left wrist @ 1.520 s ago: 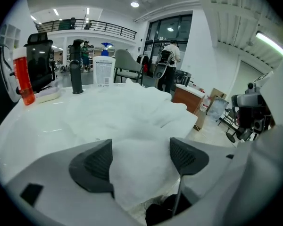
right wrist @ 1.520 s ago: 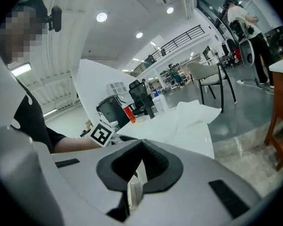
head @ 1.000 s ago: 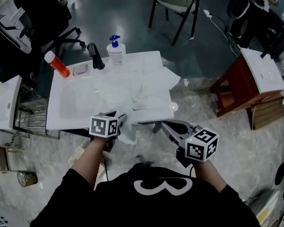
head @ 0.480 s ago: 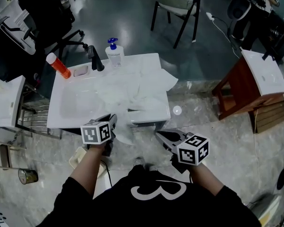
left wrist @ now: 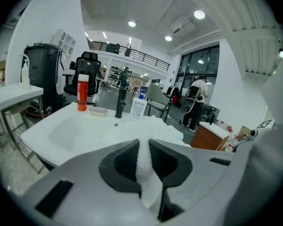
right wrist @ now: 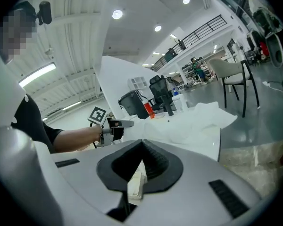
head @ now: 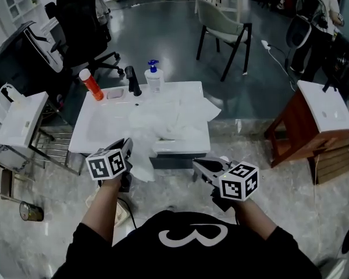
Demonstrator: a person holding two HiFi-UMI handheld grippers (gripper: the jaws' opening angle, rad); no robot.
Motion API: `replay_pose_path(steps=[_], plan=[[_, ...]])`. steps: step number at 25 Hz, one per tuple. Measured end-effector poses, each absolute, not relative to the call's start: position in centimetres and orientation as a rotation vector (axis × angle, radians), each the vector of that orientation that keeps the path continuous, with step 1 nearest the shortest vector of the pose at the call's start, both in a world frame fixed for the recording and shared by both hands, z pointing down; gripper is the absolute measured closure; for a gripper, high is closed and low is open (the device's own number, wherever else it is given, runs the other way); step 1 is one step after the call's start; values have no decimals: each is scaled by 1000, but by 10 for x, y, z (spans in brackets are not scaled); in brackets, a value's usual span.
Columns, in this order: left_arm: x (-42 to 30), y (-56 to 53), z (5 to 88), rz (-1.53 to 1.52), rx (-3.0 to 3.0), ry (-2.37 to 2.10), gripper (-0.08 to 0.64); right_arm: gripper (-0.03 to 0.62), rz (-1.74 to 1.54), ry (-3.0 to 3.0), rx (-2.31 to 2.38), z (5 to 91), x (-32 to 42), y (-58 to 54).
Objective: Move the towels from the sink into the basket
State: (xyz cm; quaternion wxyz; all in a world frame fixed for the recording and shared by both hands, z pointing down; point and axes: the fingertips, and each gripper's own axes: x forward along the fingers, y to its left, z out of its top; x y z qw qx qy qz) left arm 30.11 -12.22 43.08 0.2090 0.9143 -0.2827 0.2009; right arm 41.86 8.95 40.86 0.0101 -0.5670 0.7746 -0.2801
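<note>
White towels lie heaped over the right half of the white sink. My left gripper is at the sink's near edge, lifted, and shut on one towel's edge. That towel hangs from it in a flap. Its jaws have just been closing, and the cloth sits pinched between the pads. My right gripper hovers off the sink's near right corner, shut on a small folded white piece. In the right gripper view the left gripper shows ahead, beside the towels.
On the sink's back rim stand an orange bottle, a soap dish, a black tap and a pump bottle. A chair is behind, a brown table on the right, a white stand on the left.
The left gripper closed on the towel's edge, rose and drew back from the sink, pulling a flap of towel over the rim. The right gripper shifted slightly.
</note>
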Motion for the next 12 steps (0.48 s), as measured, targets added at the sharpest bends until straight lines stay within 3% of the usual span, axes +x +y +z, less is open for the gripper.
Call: replay_pose_path(steps=[12], plan=[[222, -111, 370, 375, 2535, -939, 504, 589, -777, 2594, -1648, 386, 366, 76]])
